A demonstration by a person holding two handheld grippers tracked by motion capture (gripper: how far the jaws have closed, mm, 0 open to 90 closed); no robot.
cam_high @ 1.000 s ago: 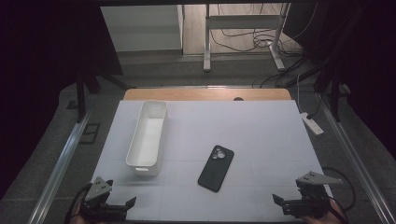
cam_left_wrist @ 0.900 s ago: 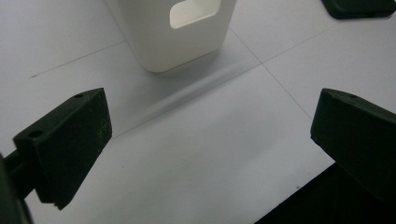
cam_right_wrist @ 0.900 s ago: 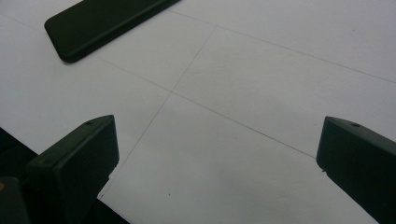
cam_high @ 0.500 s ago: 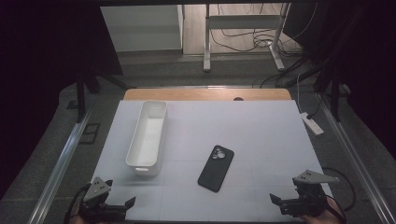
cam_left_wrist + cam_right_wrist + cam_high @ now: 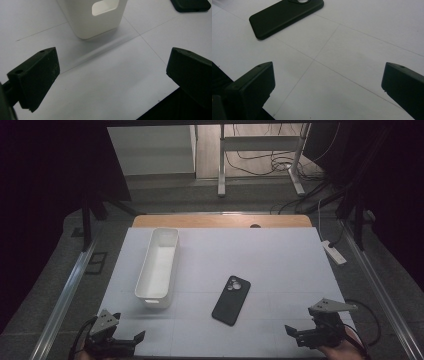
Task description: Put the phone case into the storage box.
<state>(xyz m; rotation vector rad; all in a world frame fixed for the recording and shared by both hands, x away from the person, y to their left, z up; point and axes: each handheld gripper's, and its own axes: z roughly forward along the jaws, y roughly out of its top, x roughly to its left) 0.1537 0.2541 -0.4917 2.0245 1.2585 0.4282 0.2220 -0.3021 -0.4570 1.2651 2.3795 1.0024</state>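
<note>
A black phone (image 5: 231,299) lies face down near the middle of the white table top (image 5: 280,265), its camera end pointing away. A long white bin (image 5: 158,266) stands left of it, empty. My left gripper (image 5: 129,341) hovers open at the front left corner; the left gripper view has the bin's handle end (image 5: 100,15) ahead and the phone's corner (image 5: 190,5) at upper right. At the front right, my right gripper (image 5: 299,334) stands open, nothing between its jaws. Its own view shows the phone (image 5: 287,16) ahead to the left.
A white power strip (image 5: 334,252) lies off the table's right edge. A wooden strip (image 5: 220,221) runs along the far edge. Metal rails (image 5: 65,295) flank both sides. Desk legs and cables (image 5: 260,165) stand beyond the table.
The right gripper has shifted slightly left and inward along the front edge. The left gripper, phone and bin have stayed put.
</note>
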